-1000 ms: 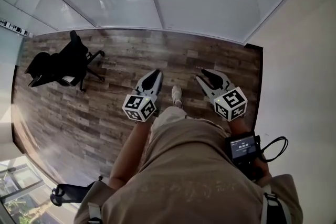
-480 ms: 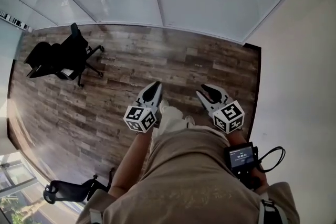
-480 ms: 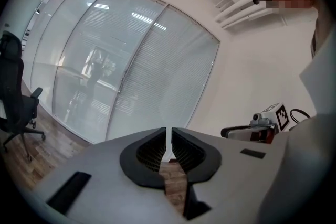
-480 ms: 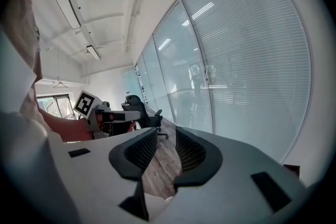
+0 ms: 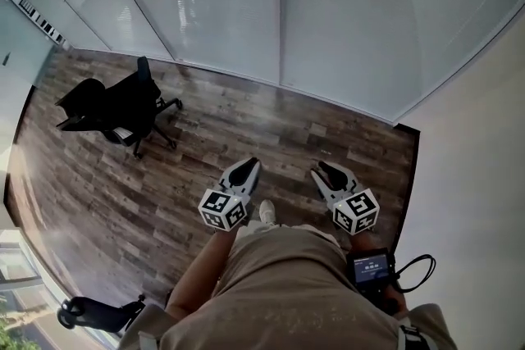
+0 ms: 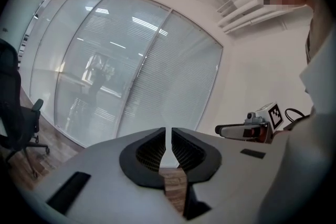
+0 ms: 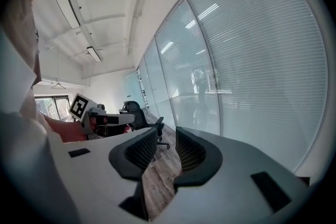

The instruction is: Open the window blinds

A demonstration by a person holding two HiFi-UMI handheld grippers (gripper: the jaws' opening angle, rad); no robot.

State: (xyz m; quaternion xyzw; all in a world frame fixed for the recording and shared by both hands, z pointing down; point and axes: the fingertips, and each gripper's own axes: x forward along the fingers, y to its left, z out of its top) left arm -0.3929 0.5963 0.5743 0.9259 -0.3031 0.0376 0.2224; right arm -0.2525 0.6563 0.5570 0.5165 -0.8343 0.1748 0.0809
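Grey left gripper (image 5: 249, 165), jaws together, and grey right gripper (image 5: 326, 170), jaws apart, are pointing empty toward far white slatted window blinds (image 5: 369, 20).

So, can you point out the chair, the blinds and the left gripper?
chair (image 5: 123, 106): head view, on the middle of its black body.
blinds (image 5: 385, 12): head view, on the slats of the right pane.
left gripper (image 5: 248, 166): head view, at its closed fingertips.
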